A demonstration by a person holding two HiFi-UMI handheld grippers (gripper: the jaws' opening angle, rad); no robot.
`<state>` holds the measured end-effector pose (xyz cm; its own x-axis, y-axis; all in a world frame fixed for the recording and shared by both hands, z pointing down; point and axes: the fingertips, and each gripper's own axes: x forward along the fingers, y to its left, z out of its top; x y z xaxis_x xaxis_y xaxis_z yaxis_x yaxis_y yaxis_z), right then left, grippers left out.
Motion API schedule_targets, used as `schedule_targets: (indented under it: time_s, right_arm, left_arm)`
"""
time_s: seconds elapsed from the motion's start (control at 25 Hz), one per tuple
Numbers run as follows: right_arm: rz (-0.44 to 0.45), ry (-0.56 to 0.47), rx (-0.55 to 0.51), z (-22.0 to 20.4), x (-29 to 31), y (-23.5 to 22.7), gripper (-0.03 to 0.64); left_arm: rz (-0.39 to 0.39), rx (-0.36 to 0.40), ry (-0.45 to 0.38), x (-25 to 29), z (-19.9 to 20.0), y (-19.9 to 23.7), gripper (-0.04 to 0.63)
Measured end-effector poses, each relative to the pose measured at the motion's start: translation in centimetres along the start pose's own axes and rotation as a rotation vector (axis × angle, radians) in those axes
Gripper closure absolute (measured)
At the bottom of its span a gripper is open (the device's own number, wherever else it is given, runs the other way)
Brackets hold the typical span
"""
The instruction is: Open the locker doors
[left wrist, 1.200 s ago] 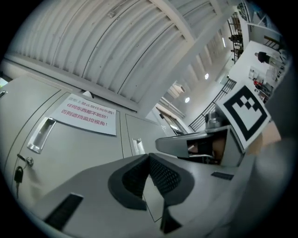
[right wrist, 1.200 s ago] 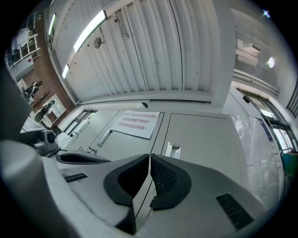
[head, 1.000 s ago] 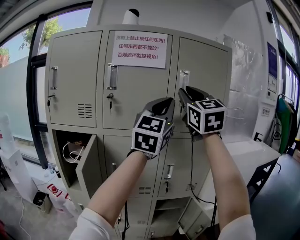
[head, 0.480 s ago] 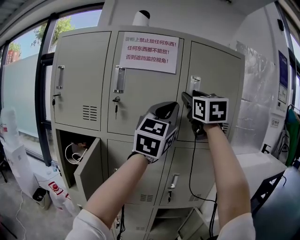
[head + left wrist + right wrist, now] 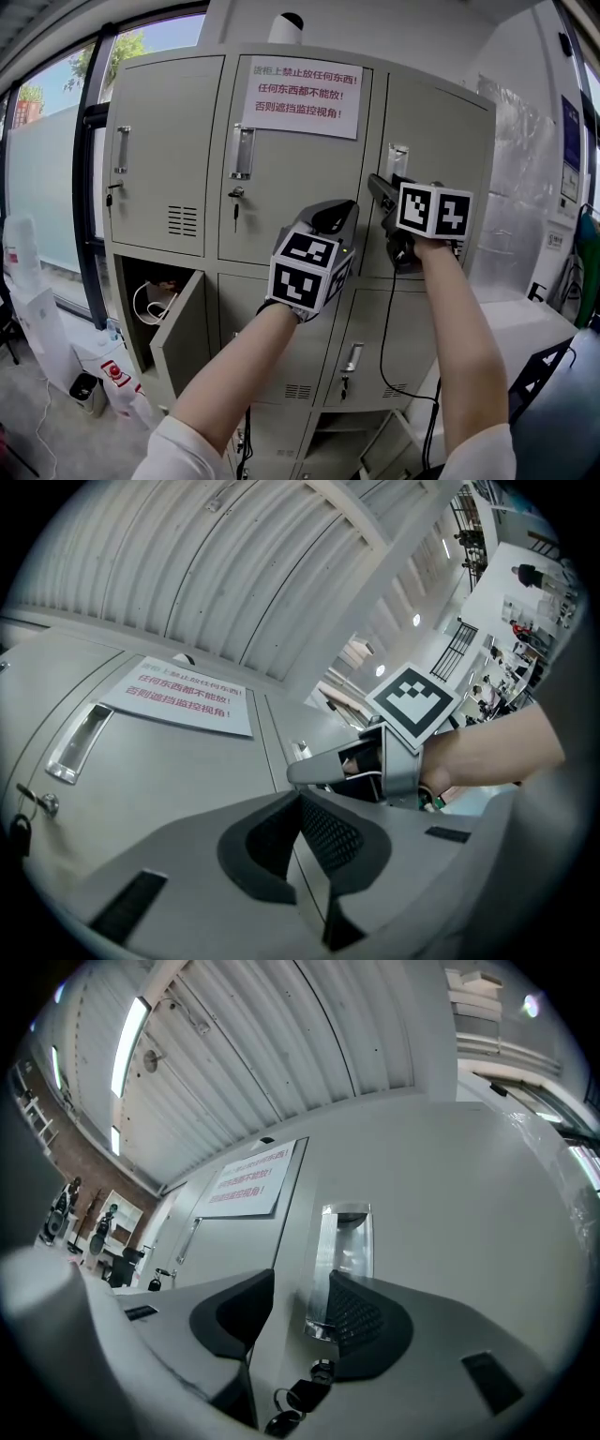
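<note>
Now the right tool has just opened wide, the locker door handle between its jaws, unpressed; left of the handle, the left tool is closed, empty.

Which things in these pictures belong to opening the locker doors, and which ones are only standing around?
For the job: top right locker door; its handle; right gripper, fingers just opened, handle between them; left gripper, fingers together.
Only around: paper notice; white cable in the open lower compartment; white device up on top.
</note>
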<state>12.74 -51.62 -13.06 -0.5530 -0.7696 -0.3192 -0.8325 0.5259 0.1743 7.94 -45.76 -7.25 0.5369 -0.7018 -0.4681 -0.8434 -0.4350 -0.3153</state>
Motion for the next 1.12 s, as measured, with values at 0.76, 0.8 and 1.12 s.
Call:
schedule_targets:
  time_s: [0.76, 0.8, 1.12]
  right_arm:
    - [-0.071, -0.014, -0.216, 2.6, -8.1, 1.4, 0.475]
    - [-0.089, -0.02, -0.251, 2.9, -8.5, 1.5, 0.474]
    - [-0.196, -0.007, -0.444, 4.1, -12.6, 1.8, 0.474]
  left_arm:
    - [-0.094, -0.041, -0.024, -1.6, 1.1, -4.5, 0.58]
    - [-0.098, -0.045, -0.025, -1.8, 1.2, -4.7, 0.58]
    - [-0.127, -0.119, -0.047, -2.3, 1.9, -6.9, 0.58]
